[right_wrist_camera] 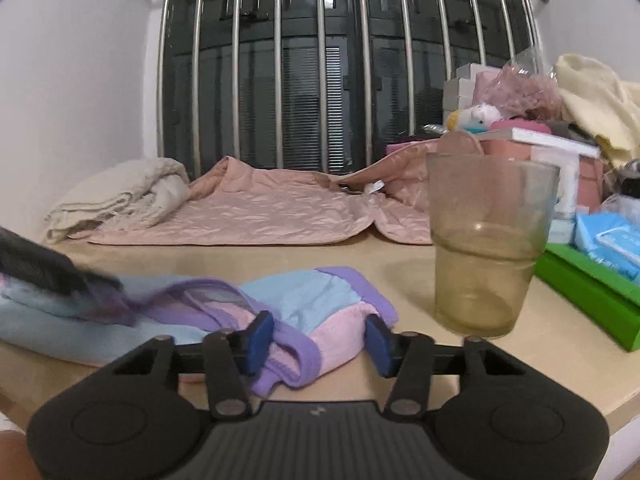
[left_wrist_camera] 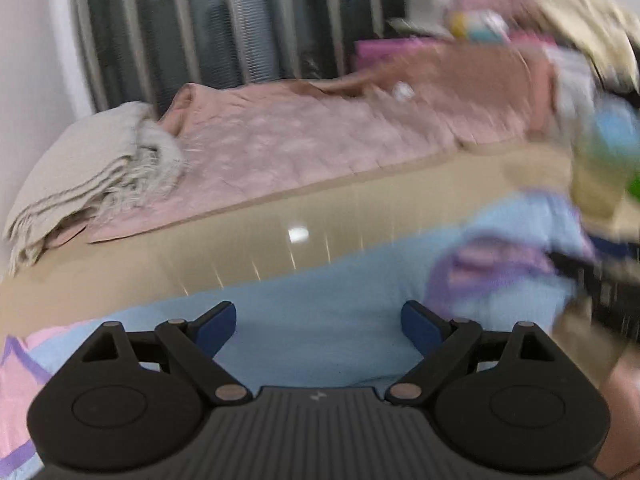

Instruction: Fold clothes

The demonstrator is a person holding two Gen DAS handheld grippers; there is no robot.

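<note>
From the left wrist view, the left tongs (left_wrist_camera: pixel 318 328) are spread wide, with nothing between the blue pads (left_wrist_camera: pixel 218 326); they hang just over a light blue garment (left_wrist_camera: pixel 320 320) that lies flat on the tan counter (left_wrist_camera: pixel 240 248); a pink and purple part of that garment shows at the lower left edge; on the right, the cloth is bunched up in purple and pink folds, but that side is too blurry to see well; farther back lie a pink quilted blanket (left_wrist_camera: pixel 280 148) and, on its left end, a folded cream blanket (left_wrist_camera: pixel 92 168) with a fringe; behind them stand grey metal bars (left_wrist_camera: pixel 180 32).

From the right wrist view, the right tongs (right_wrist_camera: pixel 318 342) are partly spread, one blue pad on each side of a pink and purple fold of the garment (right_wrist_camera: pixel 304 308); the left pad looks like it touches the cloth, while the right pad sits just beside it; I cannot tell if they are pinching it; the garment lies crumpled on the counter (right_wrist_camera: pixel 400 264), its blue part running off to the left, where a dark blurry thing (right_wrist_camera: pixel 52 268) sits over it; just to the right stands a see-through cup (right_wrist_camera: pixel 486 248), upright; a green box (right_wrist_camera: pixel 592 284) holding blue packets (right_wrist_camera: pixel 608 240) is at the far right; a messy pile of boxes and cloth is behind it.
</note>
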